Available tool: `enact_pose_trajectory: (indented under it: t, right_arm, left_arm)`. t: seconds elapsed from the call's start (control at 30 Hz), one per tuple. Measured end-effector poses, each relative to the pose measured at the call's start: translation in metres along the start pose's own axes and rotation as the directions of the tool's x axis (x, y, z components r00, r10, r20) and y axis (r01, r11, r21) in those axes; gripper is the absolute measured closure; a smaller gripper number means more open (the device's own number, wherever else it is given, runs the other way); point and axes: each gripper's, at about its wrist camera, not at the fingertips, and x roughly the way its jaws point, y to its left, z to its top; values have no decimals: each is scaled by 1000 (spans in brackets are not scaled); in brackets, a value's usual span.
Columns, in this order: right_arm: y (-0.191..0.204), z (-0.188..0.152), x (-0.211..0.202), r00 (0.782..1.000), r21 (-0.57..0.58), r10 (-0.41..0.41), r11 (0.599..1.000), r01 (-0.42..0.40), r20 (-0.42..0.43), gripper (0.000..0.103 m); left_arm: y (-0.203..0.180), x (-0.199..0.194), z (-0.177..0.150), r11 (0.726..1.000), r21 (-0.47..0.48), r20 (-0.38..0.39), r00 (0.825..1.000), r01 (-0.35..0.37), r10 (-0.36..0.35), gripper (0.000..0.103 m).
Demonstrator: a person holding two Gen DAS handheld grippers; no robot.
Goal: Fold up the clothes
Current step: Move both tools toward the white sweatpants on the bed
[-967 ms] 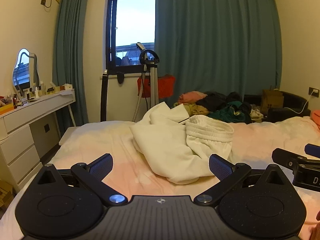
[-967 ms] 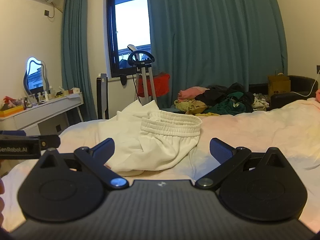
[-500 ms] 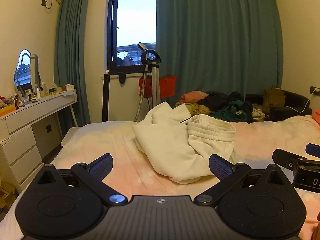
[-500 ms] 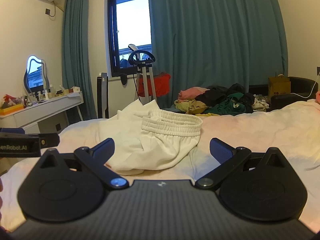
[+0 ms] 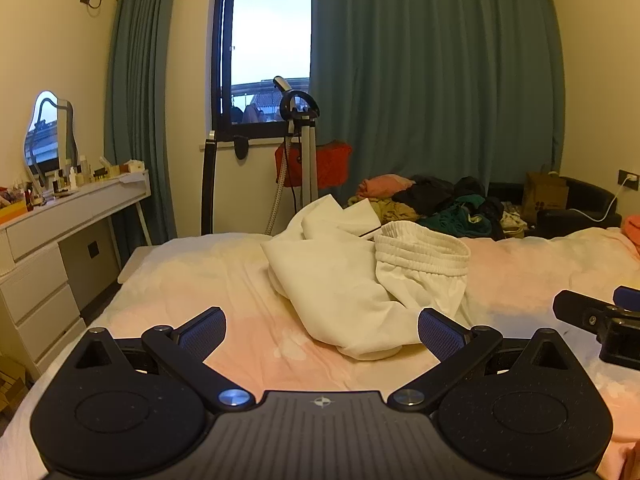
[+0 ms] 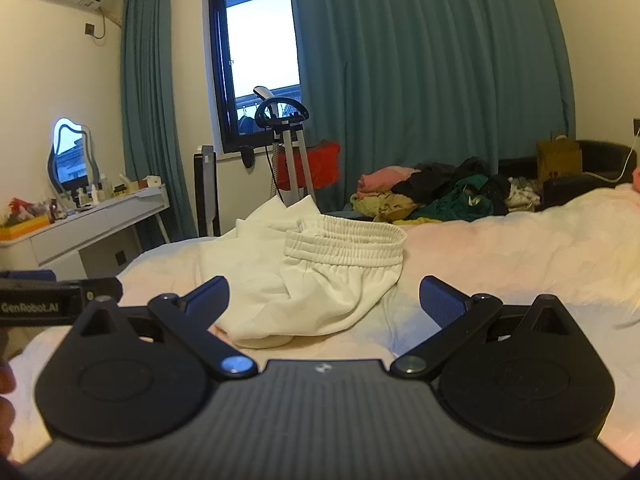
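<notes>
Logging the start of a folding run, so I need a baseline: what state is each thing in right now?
Left tongs: open, empty.
Right tongs: open, empty.
White trousers: crumpled, unfolded, on the bed.
Clothes pile: unsorted heap behind the bed.
Curtain: partly drawn, window exposed.

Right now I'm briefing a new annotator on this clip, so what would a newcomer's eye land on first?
First, the white trousers, crumpled in a heap mid-bed with the elastic waistband up and facing the cameras. Then the two open grippers, left and right, held low before the heap and touching nothing. Behind, a pile of clothes lies under the teal curtain, beside the bright window.
</notes>
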Motion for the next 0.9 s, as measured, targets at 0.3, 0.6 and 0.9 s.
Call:
enact_pose_trajectory:
  t: [0.3, 0.6, 0.9]
  right_arm:
    - [-1, 1, 0, 1000, -9, -18, 1000, 18, -6, 0]
    - [-5, 12, -15, 995, -13, -76, 997, 77, 63, 0]
    - [-44, 22, -17, 992, 126, -28, 992, 13, 121, 0]
  left_arm:
    - [-1, 4, -8, 1000, 12, -8, 1000, -18, 18, 0]
    - [-2, 5, -12, 999, -33, -19, 1000, 14, -15, 0]
    - [-12, 15, -5, 997, -74, -91, 995, 22, -29, 0]
